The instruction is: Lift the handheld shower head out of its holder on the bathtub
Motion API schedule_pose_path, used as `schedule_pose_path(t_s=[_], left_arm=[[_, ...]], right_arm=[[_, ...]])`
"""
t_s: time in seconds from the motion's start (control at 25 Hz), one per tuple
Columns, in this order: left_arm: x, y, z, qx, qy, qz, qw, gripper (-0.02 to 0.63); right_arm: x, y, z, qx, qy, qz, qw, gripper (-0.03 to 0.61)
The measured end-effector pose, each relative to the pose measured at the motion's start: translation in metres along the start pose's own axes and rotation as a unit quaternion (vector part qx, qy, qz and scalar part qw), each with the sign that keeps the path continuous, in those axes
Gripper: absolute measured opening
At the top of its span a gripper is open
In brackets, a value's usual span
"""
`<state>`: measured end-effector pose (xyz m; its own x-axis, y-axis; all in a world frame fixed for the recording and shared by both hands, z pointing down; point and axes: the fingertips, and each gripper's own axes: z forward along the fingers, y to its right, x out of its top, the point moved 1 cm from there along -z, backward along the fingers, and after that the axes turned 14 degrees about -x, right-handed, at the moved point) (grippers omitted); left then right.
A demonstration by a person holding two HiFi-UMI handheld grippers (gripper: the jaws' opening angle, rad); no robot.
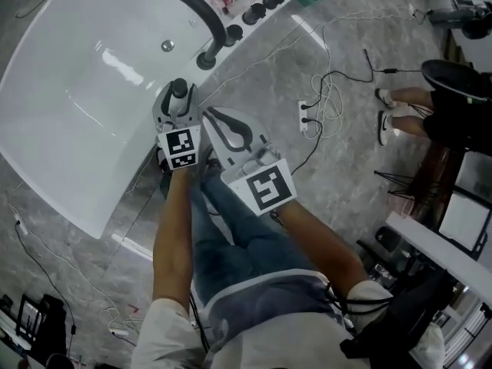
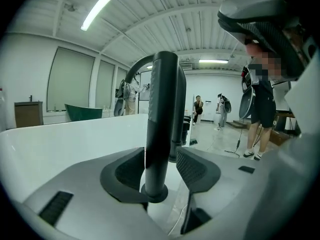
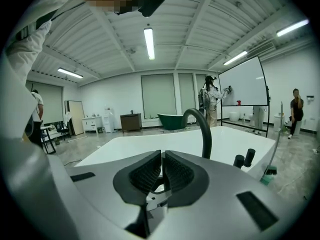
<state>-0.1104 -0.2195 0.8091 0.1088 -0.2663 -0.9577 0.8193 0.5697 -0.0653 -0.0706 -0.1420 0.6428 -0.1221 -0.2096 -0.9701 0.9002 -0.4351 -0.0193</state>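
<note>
Now | shower head (image 2: 162, 99) in holder (image 2: 155, 195) | left gripper (image 2: 161, 160) spread around it | right gripper (image 3: 162, 168) closed

Your head camera looks steeply down on both pairs of jaws and the bathtub (image 1: 77, 114) rim just beyond them. The left gripper view sits very close, with the shower handle (image 2: 162, 124) between its jaws, while the right gripper view looks farther across the bathtub. All 3 views share the bathtub and its curved spout (image 3: 202, 124).

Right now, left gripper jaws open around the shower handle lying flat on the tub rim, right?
No: the shower handle stands upright on the tub rim, not flat. Left gripper jaws are open around it, per the left gripper view.
</note>
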Motion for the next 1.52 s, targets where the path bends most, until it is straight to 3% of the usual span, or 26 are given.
schedule_pose_path(t_s=[0.12, 0.36, 0.56, 0.84, 1.08, 1.28, 1.52], left_arm=[[-0.014, -0.008, 0.009, -0.001, 0.019, 0.001, 0.9998, 0.160], [-0.021, -0.014, 0.005, -0.007, 0.022, 0.002, 0.9997, 0.147], [0.042, -0.010, -0.028, -0.007, 0.061, -0.003, 0.9981, 0.147], [0.187, 0.016, -0.116, -0.006, 0.114, -0.035, 0.9929, 0.147], [0.315, 0.044, -0.192, -0.007, 0.111, -0.016, 0.9936, 0.147], [0.403, 0.064, -0.234, -0.014, 0.105, 0.003, 0.9944, 0.147], [0.509, 0.108, -0.277, -0.039, 0.121, 0.022, 0.9916, 0.147]], right_arm=[[-0.029, -0.003, 0.015, -0.005, -0.007, 0.025, 1.000, 0.018], [-0.046, -0.013, 0.016, -0.001, -0.008, 0.041, 0.999, 0.018], [-0.029, -0.011, 0.004, -0.015, -0.030, 0.039, 0.999, 0.018], [0.076, -0.013, -0.036, -0.014, -0.014, 0.033, 0.999, 0.018], [0.182, -0.013, -0.089, -0.011, -0.037, 0.026, 0.999, 0.018], [0.269, -0.002, -0.117, 0.004, -0.021, 0.064, 0.998, 0.018], [0.371, 0.004, -0.171, 0.014, 0.023, 0.049, 0.998, 0.018]])
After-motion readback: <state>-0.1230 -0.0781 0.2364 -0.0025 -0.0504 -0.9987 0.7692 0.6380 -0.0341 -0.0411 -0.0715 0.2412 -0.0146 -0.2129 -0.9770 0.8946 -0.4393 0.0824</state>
